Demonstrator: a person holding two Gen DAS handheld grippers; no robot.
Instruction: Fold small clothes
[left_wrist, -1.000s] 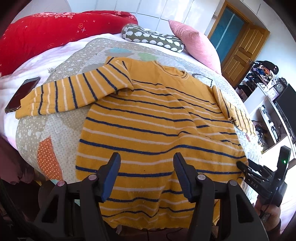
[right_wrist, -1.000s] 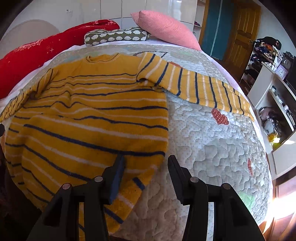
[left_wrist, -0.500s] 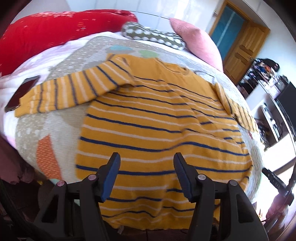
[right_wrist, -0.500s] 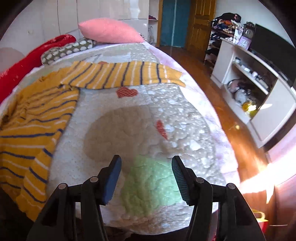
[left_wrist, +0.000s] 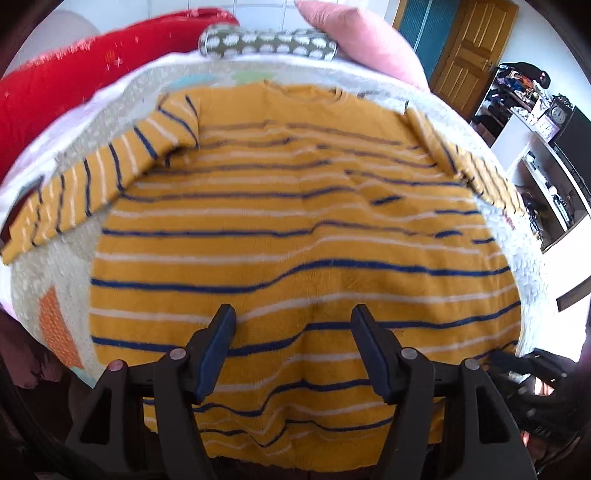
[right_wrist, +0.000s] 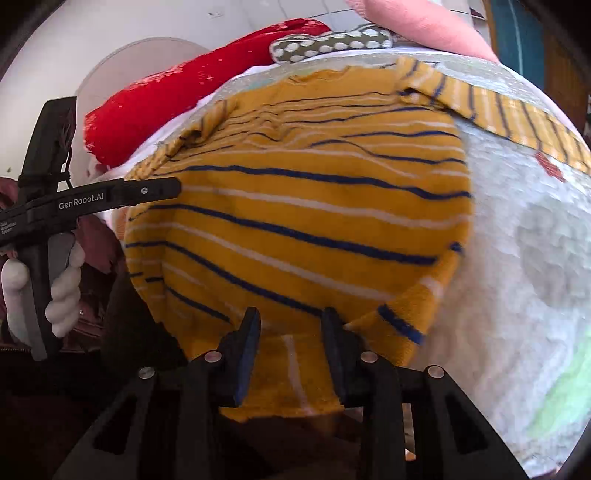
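Quilted bedding (right_wrist: 524, 229) covers the bed that carries everything, patched in pale grey, green and orange. Nearest, the right tool (right_wrist: 291, 332) sits over the sweater's bottom right corner, its jaws closing with the hem fabric between them, pads not plainly pressing yet. The left tool (left_wrist: 291, 343) hovers over the lower hem with its jaws opening and gripping nothing. A white-gloved hand (right_wrist: 55, 288) holds that tool's handle. The striped yellow sweater (left_wrist: 295, 229) lies flat on the quilt, sleeves spread to both sides. Beyond its collar lie a spotted bolster (left_wrist: 266, 44), a pink pillow (left_wrist: 362, 40) and a red blanket (left_wrist: 74, 77).
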